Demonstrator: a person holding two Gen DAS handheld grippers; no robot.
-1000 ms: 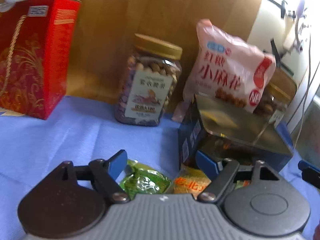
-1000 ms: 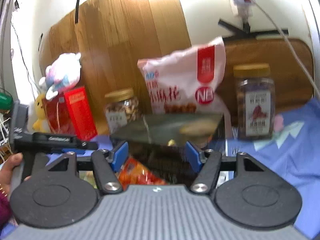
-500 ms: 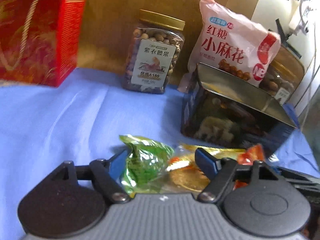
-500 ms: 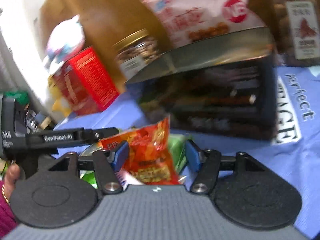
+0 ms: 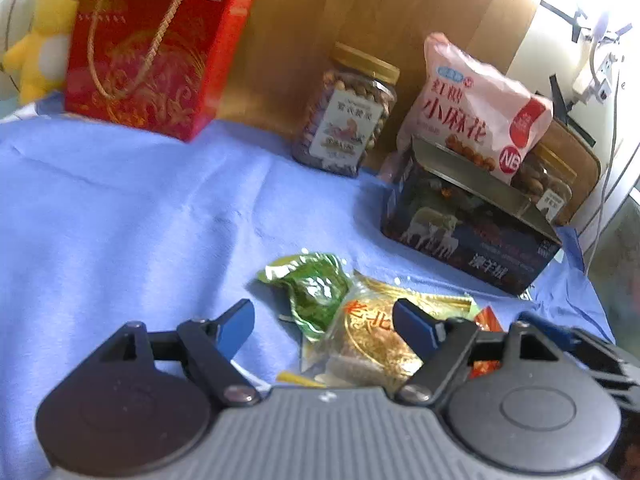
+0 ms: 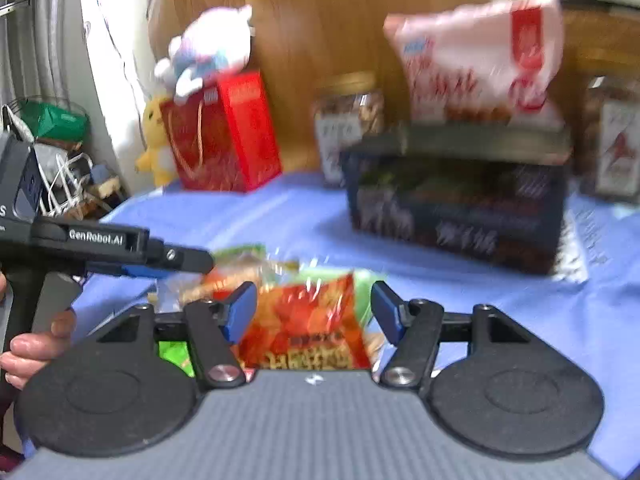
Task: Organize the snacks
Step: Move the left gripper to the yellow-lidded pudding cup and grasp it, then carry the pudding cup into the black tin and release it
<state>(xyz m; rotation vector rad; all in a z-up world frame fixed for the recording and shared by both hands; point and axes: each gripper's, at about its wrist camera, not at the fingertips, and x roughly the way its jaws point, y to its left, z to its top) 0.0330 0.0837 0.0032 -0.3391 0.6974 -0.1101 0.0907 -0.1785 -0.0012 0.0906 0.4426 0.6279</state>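
On the blue cloth [image 5: 120, 208], the open dark rectangular tin [image 5: 468, 236] waits just behind a loose heap: a gold-printed clear packet [image 5: 372, 340], a crinkly green foil packet [image 5: 316, 292] and a red-orange crisp-style packet [image 6: 308, 332]. All look light, soft and slippery; pinch a sealed edge. The left gripper [image 5: 324, 326] and right gripper [image 6: 314, 312] gape wide, holding nothing.

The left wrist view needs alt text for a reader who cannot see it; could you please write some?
The open left gripper hovers over small snack packets on a blue cloth: a green packet and a gold-printed clear packet. Behind stand an open dark tin, a pink snack bag, a gold-lidded nut jar and a red gift bag.
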